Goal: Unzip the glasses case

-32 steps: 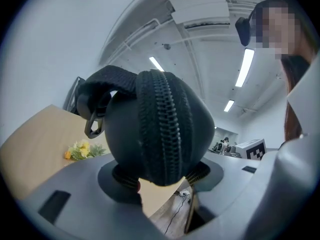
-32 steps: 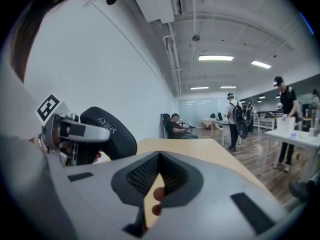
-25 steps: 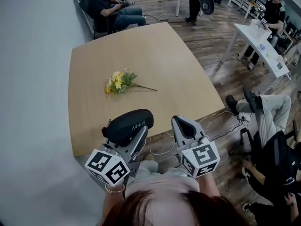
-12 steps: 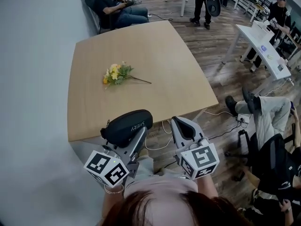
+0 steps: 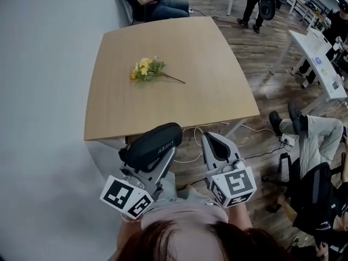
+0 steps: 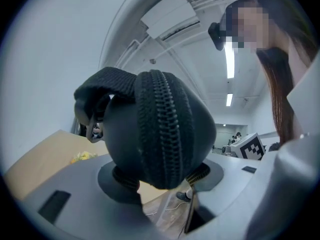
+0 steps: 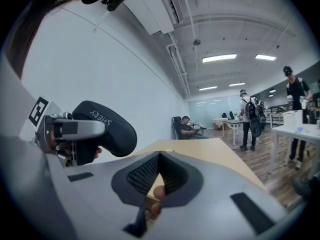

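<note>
The black glasses case (image 5: 153, 145) is clamped between the jaws of the left gripper (image 6: 159, 180) and held in the air at the near edge of the wooden table (image 5: 179, 105) (not resting on it). Its zipper (image 6: 162, 129) is seen closed. To the right, the right gripper (image 7: 159, 159) is held with jaws together and nothing gripped. A flower sprig (image 5: 145, 69) is laid on the table, well apart.
</note>
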A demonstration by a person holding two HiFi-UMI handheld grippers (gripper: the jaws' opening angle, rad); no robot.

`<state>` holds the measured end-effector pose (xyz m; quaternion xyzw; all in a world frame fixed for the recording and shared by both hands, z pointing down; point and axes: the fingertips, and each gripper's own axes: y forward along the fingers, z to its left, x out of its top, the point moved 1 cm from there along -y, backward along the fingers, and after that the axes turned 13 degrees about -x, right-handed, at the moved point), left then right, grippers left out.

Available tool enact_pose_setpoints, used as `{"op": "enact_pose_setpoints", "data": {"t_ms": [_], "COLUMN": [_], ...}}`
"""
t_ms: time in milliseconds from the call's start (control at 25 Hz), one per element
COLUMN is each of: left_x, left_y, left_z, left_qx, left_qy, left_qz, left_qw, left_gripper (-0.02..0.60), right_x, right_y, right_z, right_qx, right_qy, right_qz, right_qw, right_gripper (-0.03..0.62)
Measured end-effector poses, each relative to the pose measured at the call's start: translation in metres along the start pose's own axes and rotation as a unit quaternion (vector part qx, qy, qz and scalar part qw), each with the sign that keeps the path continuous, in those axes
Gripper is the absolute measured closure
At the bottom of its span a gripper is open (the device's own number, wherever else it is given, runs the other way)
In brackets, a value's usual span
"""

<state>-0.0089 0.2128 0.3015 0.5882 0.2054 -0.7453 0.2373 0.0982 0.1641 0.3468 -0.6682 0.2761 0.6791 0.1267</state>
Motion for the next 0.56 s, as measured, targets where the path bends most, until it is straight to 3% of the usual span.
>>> {"op": "enact_pose_setpoints", "data": {"t_ms": [240, 560], "left_x": [0.015, 0.042], "left_y": [-0.014, -0.032], "left_z": [0.003, 0.045], "left_qx": [0.007, -0.057], "left_qy": [0.050, 0.000], "left_qz": [-0.013, -0.055], "left_qw": [0.9986, 0.9969], "left_gripper": [0.348, 0.348], "right_x": [0.007, 0.026], "right_y": [0.002, 0.041], "right_z": [0.016, 0.056], "right_qx": [0.008, -0.004], "right_qy": [0.005, 0.007], "right_qz": [-0.007, -0.025], "right_qw": [1.000, 1.000], "right_gripper": [0.579, 0.579]}}
